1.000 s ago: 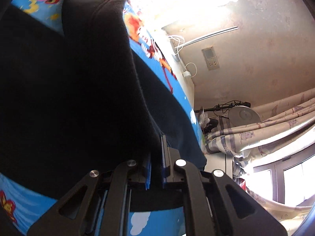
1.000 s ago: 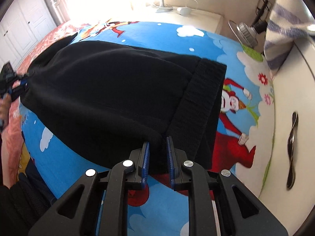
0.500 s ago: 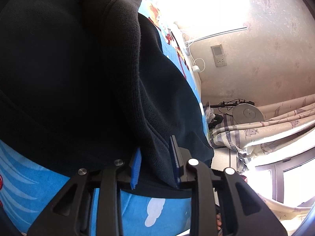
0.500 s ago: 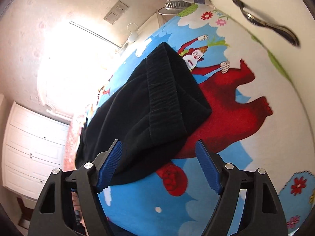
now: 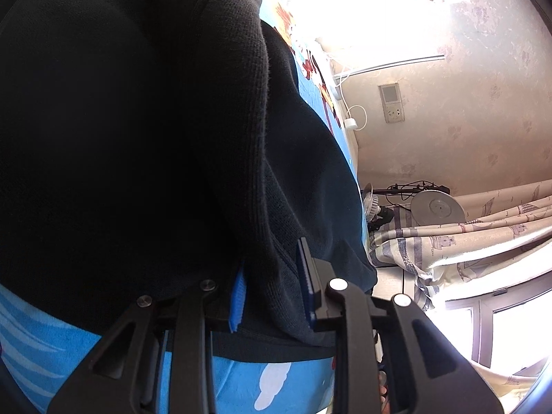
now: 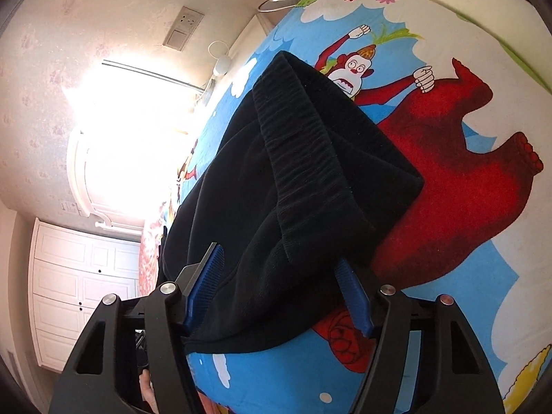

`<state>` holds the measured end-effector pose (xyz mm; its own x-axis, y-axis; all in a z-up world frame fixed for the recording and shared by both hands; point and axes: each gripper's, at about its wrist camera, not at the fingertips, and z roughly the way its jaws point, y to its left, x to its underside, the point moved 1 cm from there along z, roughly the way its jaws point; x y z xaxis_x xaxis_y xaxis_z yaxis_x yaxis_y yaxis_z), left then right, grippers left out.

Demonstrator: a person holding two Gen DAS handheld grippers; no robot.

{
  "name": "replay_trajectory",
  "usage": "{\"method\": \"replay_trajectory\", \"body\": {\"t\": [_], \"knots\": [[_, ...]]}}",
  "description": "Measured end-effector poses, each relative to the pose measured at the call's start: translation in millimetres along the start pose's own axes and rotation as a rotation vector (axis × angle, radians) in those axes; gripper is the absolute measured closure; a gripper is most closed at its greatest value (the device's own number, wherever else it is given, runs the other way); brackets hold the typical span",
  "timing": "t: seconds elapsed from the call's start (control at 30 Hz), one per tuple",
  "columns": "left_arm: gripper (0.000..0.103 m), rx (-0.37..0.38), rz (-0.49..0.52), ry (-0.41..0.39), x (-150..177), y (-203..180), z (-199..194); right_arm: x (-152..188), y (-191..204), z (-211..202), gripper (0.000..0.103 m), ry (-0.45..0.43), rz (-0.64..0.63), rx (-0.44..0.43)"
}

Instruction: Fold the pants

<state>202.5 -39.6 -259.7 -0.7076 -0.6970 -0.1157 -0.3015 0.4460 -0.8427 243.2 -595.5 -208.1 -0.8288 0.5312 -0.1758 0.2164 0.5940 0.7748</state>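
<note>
The black pants [image 6: 303,186] lie folded on the cartoon-print bed sheet [image 6: 483,276], ribbed waistband [image 6: 307,145] on top, with bare sheet open on the red-figure side and a wall with a socket plate [image 6: 183,27] beyond the far edge. The right hand-held gripper [image 6: 279,296] straddles the near fold, its jaws closing but its blue pads clear of the cloth. The left hand-held gripper [image 5: 272,296], also closing, has a ridge of fabric between its pads; only its view shows the curtain [image 5: 465,241] beside the bed.

One pair of black pants [image 6: 293,186] lay on the bed [image 6: 483,276]; two tools [image 5: 272,296] [image 6: 279,296] at it; one wall socket [image 5: 391,103] beyond the bed.
</note>
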Motion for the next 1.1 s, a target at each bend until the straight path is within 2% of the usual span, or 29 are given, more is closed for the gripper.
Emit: {"method": "replay_trajectory", "body": {"t": [0.03, 0.07, 0.1, 0.17, 0.3, 0.37, 0.47, 0.53, 0.6, 0.7, 0.8, 0.83, 0.87, 0.9, 0.93, 0.97, 1.0, 1.03, 1.1], "knots": [[0.092, -0.015, 0.005, 0.0, -1.1, 1.0, 1.1, -1.4, -1.3, 2.6, 0.052, -0.006, 0.004, 0.019], [0.094, -0.021, 0.001, 0.003, -2.0, 2.0, 1.2, -2.5, -1.9, 2.2, 0.072, -0.02, -0.005, 0.047], [0.095, -0.012, -0.001, 0.003, -1.4, 0.7, -1.5, -2.6, -1.4, -3.3, 0.08, -0.044, -0.028, 0.051], [0.096, -0.001, 0.045, -0.021, 5.4, -14.7, -18.0, -2.5, 12.5, -20.1, 0.082, -0.095, -0.089, 0.065], [0.096, 0.012, 0.114, -0.038, 33.0, -41.1, -52.9, 2.3, 35.9, -46.1, 0.082, -0.19, -0.228, 0.18], [0.096, -0.012, 0.125, -0.017, 45.3, -34.8, -51.0, 1.1, 24.3, -38.6, 0.082, -0.18, -0.225, 0.222], [0.096, -0.05, 0.06, 0.031, 51.0, -5.0, -34.0, 3.6, -3.8, -14.2, 0.083, -0.134, -0.205, 0.287], [0.096, -0.086, 0.066, 0.034, 55.8, 2.5, -32.5, 8.8, 0.2, -20.0, 0.083, -0.149, -0.241, 0.308], [0.096, -0.08, 0.06, 0.032, 59.7, 2.5, -39.4, 13.2, 7.4, -27.2, 0.083, -0.161, -0.266, 0.314], [0.096, -0.097, 0.108, 0.012, 59.2, -7.6, -45.2, 14.7, 12.3, -26.3, 0.083, -0.165, -0.302, 0.341], [0.094, -0.13, 0.063, 0.044, 58.2, 7.8, -31.4, 12.7, -0.8, -15.7, 0.083, -0.153, -0.276, 0.354], [0.092, -0.11, 0.034, 0.044, 59.1, 12.6, -32.0, 14.2, 1.6, -16.2, 0.083, -0.152, -0.286, 0.363], [0.089, -0.107, 0.041, 0.048, 60.0, 10.7, -34.7, 14.6, 3.4, -17.0, 0.077, -0.148, -0.298, 0.368], [0.086, -0.116, 0.066, 0.053, 61.1, 6.4, -35.5, 14.2, 4.1, -18.3, 0.064, -0.146, -0.305, 0.377], [0.074, -0.123, 0.089, 0.051, 60.2, 2.4, -41.1, 13.1, 3.9, -21.5, 0.051, -0.159, -0.305, 0.412], [0.065, -0.129, 0.112, 0.041, 57.9, -3.1, -47.2, 11.8, 3.4, -27.2, 0.027, -0.191, -0.3, 0.45], [0.064, -0.144, 0.145, 0.017, 54.8, -9.3, -54.4, 10.2, 2.6, -33.4, 0.021, -0.223, -0.298, 0.452], [0.062, -0.18, 0.19, -0.022, 50.5, -16.3, -64.0, 7.9, 1.6, -35.6, 0.021, -0.226, -0.297, 0.437], [0.052, -0.289, 0.283, -0.115, 36.9, -33.9, -79.0, 3.1, 0.4, -29.5, 0.021, -0.184, -0.302, 0.406]]}}
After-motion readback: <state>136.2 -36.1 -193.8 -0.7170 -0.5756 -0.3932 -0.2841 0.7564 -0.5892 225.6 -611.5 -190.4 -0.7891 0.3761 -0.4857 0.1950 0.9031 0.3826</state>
